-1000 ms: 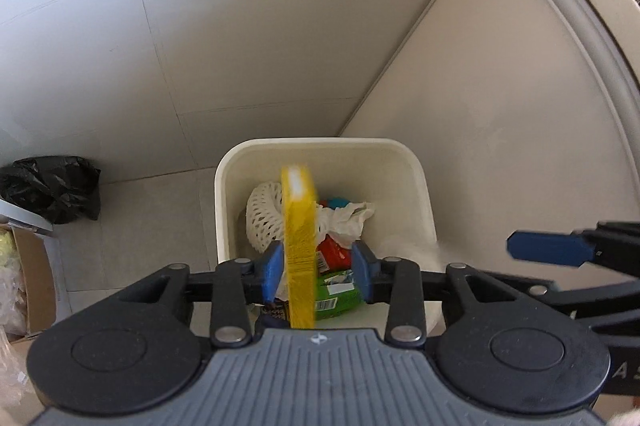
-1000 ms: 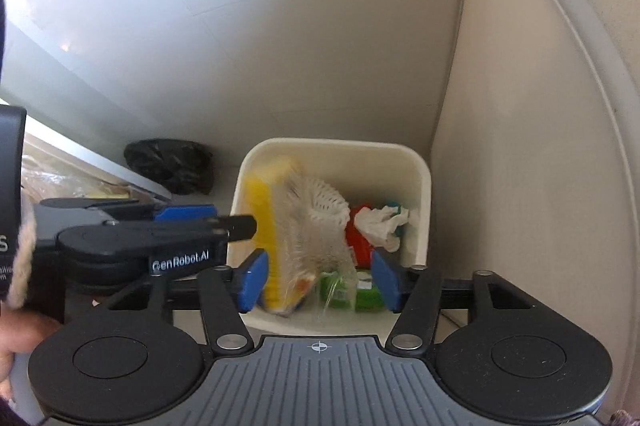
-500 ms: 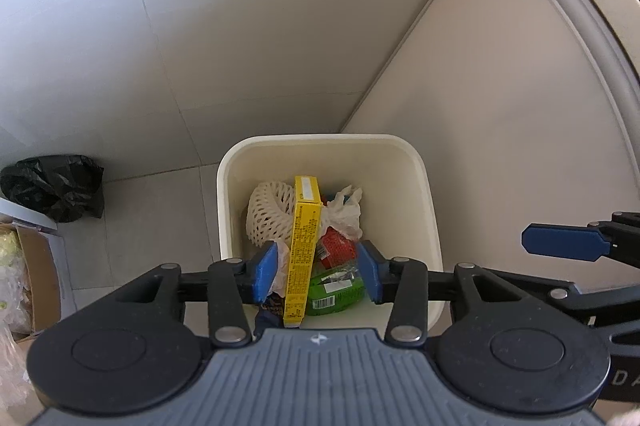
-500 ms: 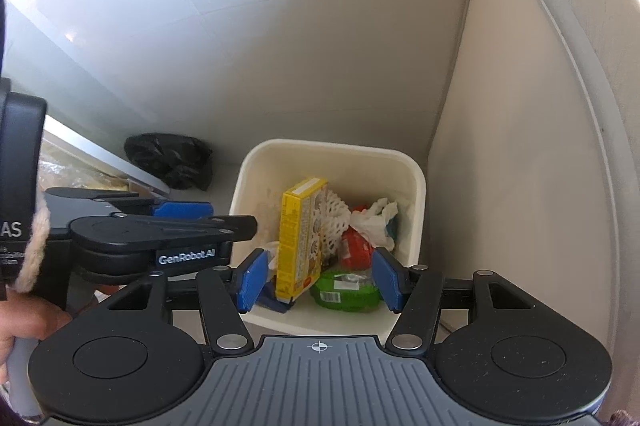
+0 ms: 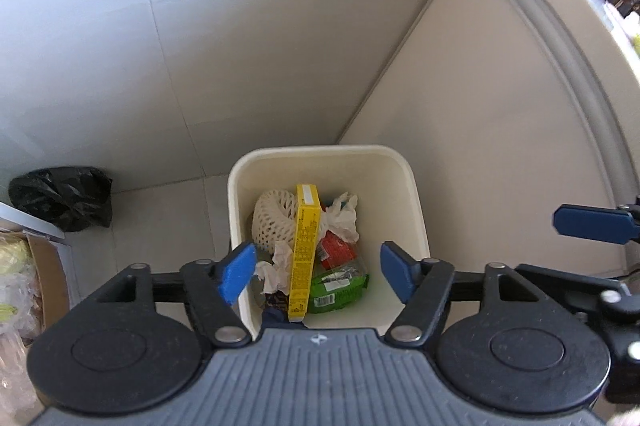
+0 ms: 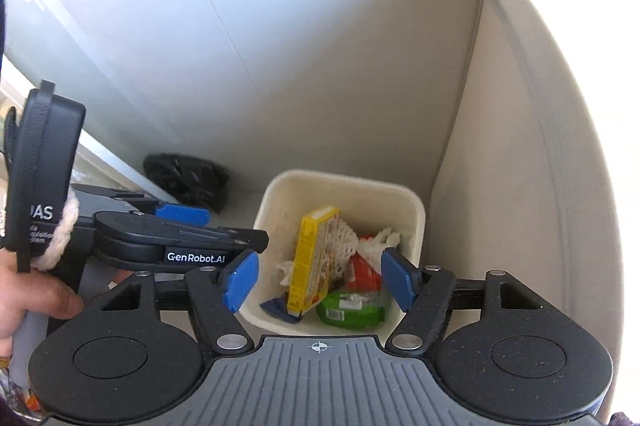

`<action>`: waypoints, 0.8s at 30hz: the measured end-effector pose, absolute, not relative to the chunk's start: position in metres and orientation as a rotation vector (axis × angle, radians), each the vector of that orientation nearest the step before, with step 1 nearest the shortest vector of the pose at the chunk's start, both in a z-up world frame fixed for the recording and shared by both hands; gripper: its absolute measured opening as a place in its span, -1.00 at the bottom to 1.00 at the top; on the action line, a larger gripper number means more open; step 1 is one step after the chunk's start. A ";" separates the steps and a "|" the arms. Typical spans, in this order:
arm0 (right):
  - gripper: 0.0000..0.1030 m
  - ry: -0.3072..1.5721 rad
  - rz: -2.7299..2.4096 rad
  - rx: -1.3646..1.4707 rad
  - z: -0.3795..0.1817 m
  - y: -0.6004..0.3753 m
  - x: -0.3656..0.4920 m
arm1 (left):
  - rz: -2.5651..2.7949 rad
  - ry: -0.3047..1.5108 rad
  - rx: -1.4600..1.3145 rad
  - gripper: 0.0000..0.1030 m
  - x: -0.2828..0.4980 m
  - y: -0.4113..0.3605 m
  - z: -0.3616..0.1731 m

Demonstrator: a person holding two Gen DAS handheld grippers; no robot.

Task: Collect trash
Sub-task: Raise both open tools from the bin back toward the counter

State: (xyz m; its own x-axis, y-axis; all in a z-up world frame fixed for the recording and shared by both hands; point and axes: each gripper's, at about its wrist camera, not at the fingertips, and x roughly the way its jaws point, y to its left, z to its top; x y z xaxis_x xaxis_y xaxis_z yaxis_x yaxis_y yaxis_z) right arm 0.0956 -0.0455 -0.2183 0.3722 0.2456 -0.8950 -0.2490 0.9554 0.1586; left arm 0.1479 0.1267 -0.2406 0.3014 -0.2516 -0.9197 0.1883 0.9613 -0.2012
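A cream waste bin (image 5: pixel 412 194) (image 6: pixel 416 222) stands on the floor in a corner. Inside it a yellow box (image 5: pixel 304 250) (image 6: pixel 310 258) stands on edge against a white foam net (image 5: pixel 274 220) (image 6: pixel 344 242), crumpled tissue (image 5: pixel 340 218), a red wrapper (image 5: pixel 338 252) and a green packet (image 5: pixel 340 288) (image 6: pixel 352 308). My left gripper (image 5: pixel 318 272) hovers above the bin, its jaws opening with nothing between them. My right gripper (image 6: pixel 318 280) also hangs over the bin, jaws opening and empty. The left gripper's fingers (image 6: pixel 182 214) show from the side in the right wrist view.
A black plastic bag (image 5: pixel 60 196) (image 6: pixel 186 180) lies on the tiled floor left of the bin. A cardboard box (image 5: pixel 44 270) with clear wrapping sits at the far left. A beige wall panel (image 5: pixel 500 146) runs close along the bin's right side. A hand (image 6: pixel 28 294) grips the left tool.
The yellow box dropped from my left gripper and the foam net from my right into the bin. Both sets of jaws have spread wider, and both grippers have risen above the bin.
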 end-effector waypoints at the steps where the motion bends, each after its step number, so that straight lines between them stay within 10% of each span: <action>1: 0.37 1.125 0.323 -0.002 -0.212 -0.046 0.092 | -0.291 1.222 -0.056 0.38 0.147 0.127 -0.236; 24: 0.75 0.769 0.167 0.009 -0.090 -0.163 0.070 | -0.401 0.995 0.062 0.93 0.149 0.051 -0.122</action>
State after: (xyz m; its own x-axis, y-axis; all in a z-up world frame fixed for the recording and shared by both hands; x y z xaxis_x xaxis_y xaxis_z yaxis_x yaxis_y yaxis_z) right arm 0.0704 -0.1631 -0.0905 0.7062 0.1539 -0.6911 -0.1474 0.9867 0.0691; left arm 0.1490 0.0514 -0.1217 0.4778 -0.3000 -0.8256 0.3560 0.9254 -0.1302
